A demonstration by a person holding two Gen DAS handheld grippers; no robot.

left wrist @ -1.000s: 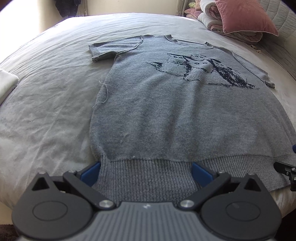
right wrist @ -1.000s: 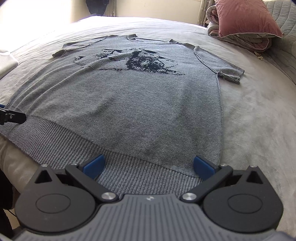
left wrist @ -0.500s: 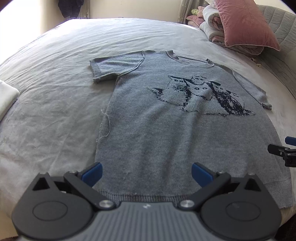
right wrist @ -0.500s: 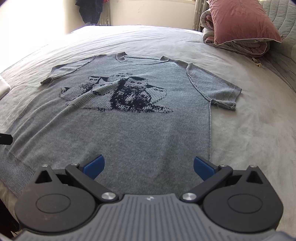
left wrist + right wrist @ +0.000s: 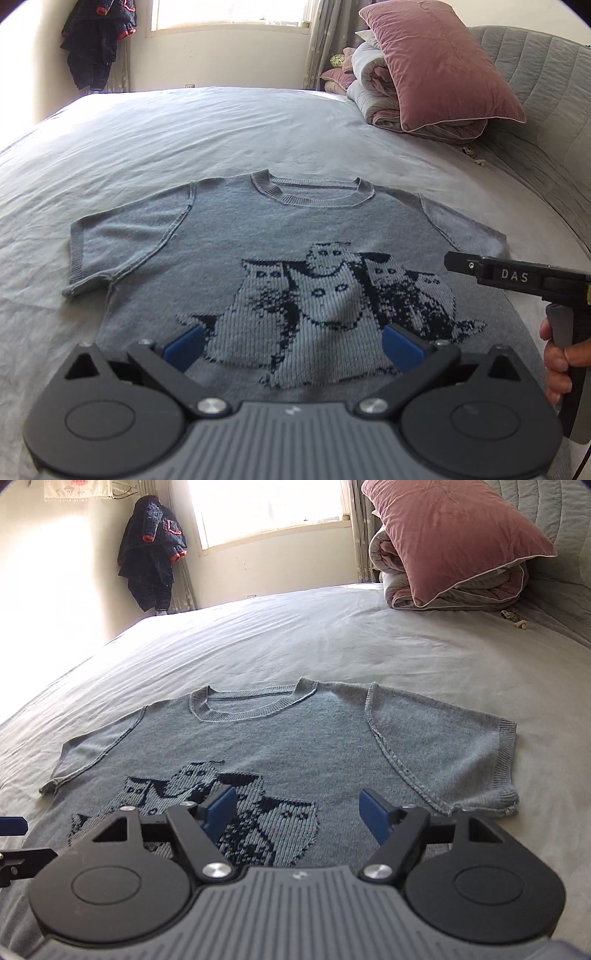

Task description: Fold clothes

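A grey knitted short-sleeved sweater (image 5: 229, 236) (image 5: 314, 738) with a dark cat pattern lies flat and face up on the bed, its collar pointing away from me. My left gripper (image 5: 293, 347) hovers over the cat pattern with its blue pads wide apart and nothing between them. My right gripper (image 5: 298, 810) hangs over the right chest near the right sleeve (image 5: 454, 746). Its jaws are closing, and only the flat knit shows in the gap. In the left wrist view a hand (image 5: 557, 358) holds the right gripper's handle at the right edge.
The sweater lies on a grey bed sheet (image 5: 184, 129). A pink pillow (image 5: 436, 62) rests on a rolled quilt (image 5: 461, 587) at the far right, by the padded headboard (image 5: 546, 92). Dark clothes (image 5: 151, 554) hang beside the window.
Both grippers moved forward from the ribbed hem, up over the sweater to the cat pattern, and tipped up so the room shows. The right jaws narrowed.
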